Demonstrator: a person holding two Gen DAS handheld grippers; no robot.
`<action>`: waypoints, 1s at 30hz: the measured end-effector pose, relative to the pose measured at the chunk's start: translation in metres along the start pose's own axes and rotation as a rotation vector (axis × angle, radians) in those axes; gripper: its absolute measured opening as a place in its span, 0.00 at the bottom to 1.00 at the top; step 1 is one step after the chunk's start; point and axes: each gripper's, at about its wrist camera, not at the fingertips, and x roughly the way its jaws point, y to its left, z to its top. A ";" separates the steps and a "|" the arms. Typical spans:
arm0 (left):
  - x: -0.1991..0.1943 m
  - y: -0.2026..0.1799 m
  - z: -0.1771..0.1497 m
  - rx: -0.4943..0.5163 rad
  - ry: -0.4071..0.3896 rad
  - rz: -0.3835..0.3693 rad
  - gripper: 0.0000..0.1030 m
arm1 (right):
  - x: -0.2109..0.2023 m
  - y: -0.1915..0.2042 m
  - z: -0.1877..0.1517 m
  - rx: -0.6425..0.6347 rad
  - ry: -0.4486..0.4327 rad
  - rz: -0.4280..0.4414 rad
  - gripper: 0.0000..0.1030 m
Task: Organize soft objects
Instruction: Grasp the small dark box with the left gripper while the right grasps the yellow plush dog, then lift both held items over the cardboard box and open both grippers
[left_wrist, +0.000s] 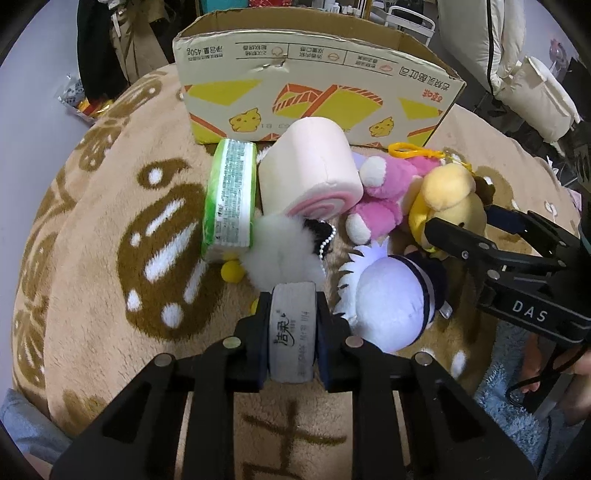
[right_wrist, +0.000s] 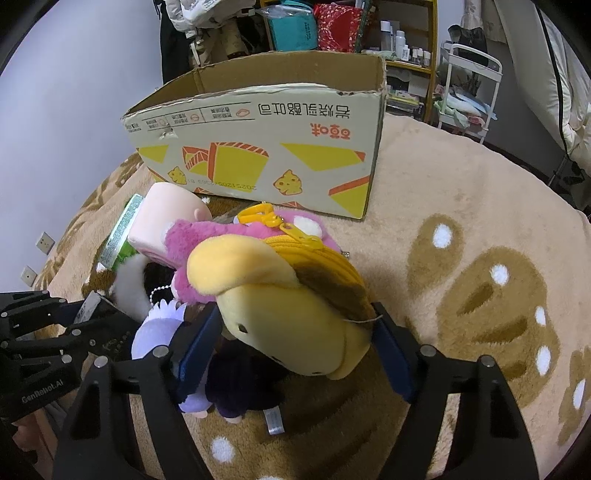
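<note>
Left gripper (left_wrist: 292, 334): pinching grey tissue pack (left_wrist: 291, 332), 6 o'clock in left view | Right gripper (right_wrist: 295, 343): clamped on yellow plush pouch (right_wrist: 288, 314), centre of right view | Cardboard box (left_wrist: 314, 88): open, 12 o'clock on beige blanket (left_wrist: 92, 240) | Pink roll cushion (left_wrist: 310, 166), green tissue pack (left_wrist: 231, 199): touching, just before box.

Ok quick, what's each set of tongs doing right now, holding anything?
Left tongs: closed on a small grey tissue pack.
Right tongs: around the yellow plush pouch, pads touching both sides, apparently gripping it.
</note>
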 end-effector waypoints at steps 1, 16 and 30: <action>0.000 0.000 -0.001 -0.001 0.003 -0.005 0.20 | -0.001 0.000 0.000 -0.001 0.000 -0.001 0.78; -0.012 0.001 -0.002 0.002 0.000 0.007 0.19 | -0.019 0.002 -0.001 -0.001 -0.041 -0.033 0.75; -0.086 -0.006 -0.001 0.044 -0.348 0.050 0.19 | -0.078 0.010 0.003 -0.005 -0.314 -0.048 0.74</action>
